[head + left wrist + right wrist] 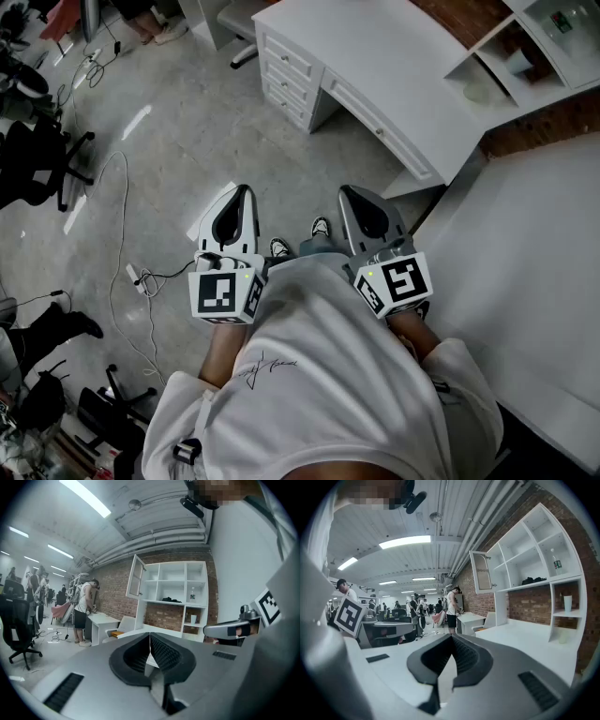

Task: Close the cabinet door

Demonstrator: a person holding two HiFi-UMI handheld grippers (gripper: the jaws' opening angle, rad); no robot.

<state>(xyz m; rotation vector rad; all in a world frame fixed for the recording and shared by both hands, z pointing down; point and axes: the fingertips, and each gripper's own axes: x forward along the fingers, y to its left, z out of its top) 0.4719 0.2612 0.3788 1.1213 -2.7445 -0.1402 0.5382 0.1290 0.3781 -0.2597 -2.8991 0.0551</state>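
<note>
the white-framed glass cabinet door [481, 571] is shown standing open at the upper left corner of the white open-shelf unit [534, 550], its long axis upright, well ahead of and above both sets of jaws. the right gripper [451, 637] is judged nearer than the left gripper [150, 634]. both are clenched on nothing. no legible writing is found.

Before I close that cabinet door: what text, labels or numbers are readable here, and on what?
None readable.
Script print on white T-shirt: too small to read.
Label on clear bottle: blurred.
Squares on black-and-white marker cube: pattern only, no letters.
</note>
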